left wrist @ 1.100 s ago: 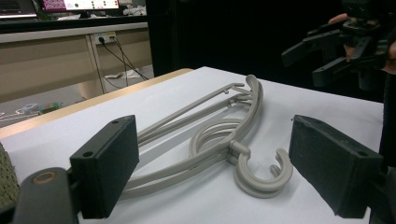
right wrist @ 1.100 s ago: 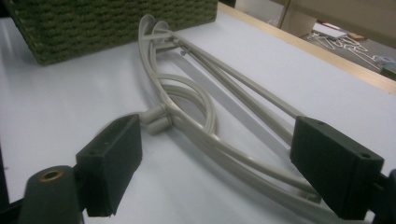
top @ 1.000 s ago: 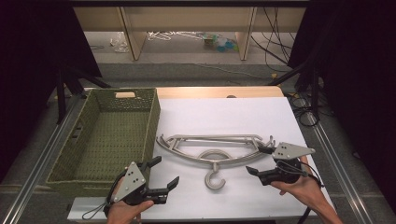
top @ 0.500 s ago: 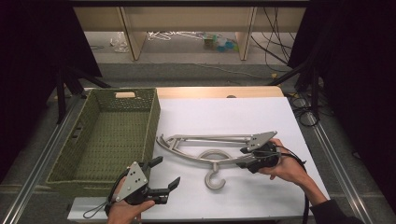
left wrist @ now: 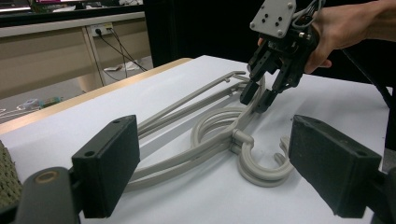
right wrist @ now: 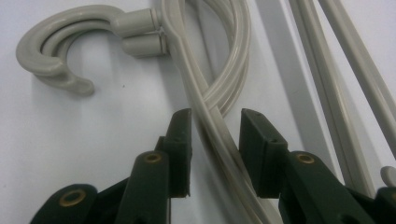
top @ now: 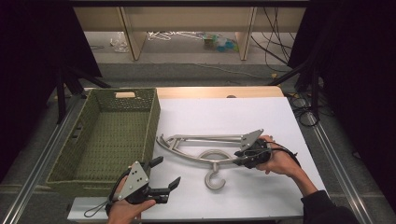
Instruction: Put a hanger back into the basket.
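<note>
Lying flat on the white table [top: 280,116], the grey hangers [top: 201,149] are seen from the high view with the right gripper [top: 243,157] set at their right shoulder, its jaws straddling the curved arm. The left gripper [top: 163,175] is held near the table's front edge, jaws wide and empty, well short of the hangers. A green woven basket [top: 100,135] sits just left of the hangers; nothing is seen inside it. Against the earlier frames, the right gripper has been brought in from the right side onto the hangers, and its jaws have just been closing.

From the left gripper view, the right gripper [left wrist: 258,95] is seen tipped down over the hangers [left wrist: 210,135].

From the right gripper view, the hangers [right wrist: 210,107] run between the narrowed jaws, gaps left on both sides, so nothing is pinched yet.
</note>
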The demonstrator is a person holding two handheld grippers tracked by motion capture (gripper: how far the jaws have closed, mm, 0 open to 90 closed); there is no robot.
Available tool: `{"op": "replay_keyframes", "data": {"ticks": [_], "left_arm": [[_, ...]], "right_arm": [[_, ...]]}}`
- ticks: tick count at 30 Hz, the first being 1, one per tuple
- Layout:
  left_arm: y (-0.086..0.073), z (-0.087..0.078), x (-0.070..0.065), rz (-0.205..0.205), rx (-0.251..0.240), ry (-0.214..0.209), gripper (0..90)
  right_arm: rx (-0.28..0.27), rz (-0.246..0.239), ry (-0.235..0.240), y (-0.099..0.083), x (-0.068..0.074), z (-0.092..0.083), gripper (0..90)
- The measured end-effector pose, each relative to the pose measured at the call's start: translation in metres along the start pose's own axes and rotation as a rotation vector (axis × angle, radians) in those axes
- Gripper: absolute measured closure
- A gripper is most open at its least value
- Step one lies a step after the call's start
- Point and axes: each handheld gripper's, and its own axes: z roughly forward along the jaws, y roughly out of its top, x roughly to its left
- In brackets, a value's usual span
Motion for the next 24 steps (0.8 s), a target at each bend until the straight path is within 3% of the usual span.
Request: {"op": "replay_keyframes", "data": {"ticks": [6,7,10,15,16,20,24], "left_arm": [[-0.001,0.001,-0.001,-0.02,0.002,0.001,16.7],[-0.001,0.001,0.0,-0.006,0.009,-0.001,16.6],[-0.001,0.002,0.0,-0.01,0.013,-0.001,16.7],[-0.002,0.001,-0.001,-0.008,0.02,-0.004,16.9],[-0.001,0.001,0.0,-0.01,0.014,-0.001,16.9],[-0.002,0.003,0.0,-0.002,0.024,0.001,17.0],[-0.001,0.011,0.0,0.039,0.042,0.022,18.1]], "right_arm": [[0.006,-0.033,0.021,-0.001,-0.004,0.004,69.1],[0.023,-0.083,0.023,0.0,-0.003,0.004,71.5],[0.07,-0.143,0.039,0.006,-0.002,0.002,74.5],[0.054,-0.188,0.067,0.012,-0.001,-0.003,78.7],[0.019,-0.198,0.086,0.014,0.0,-0.007,79.7],[-0.004,-0.208,0.082,0.019,0.002,-0.019,80.6],[-0.024,-0.208,0.085,0.024,0.005,-0.032,81.5]]}}
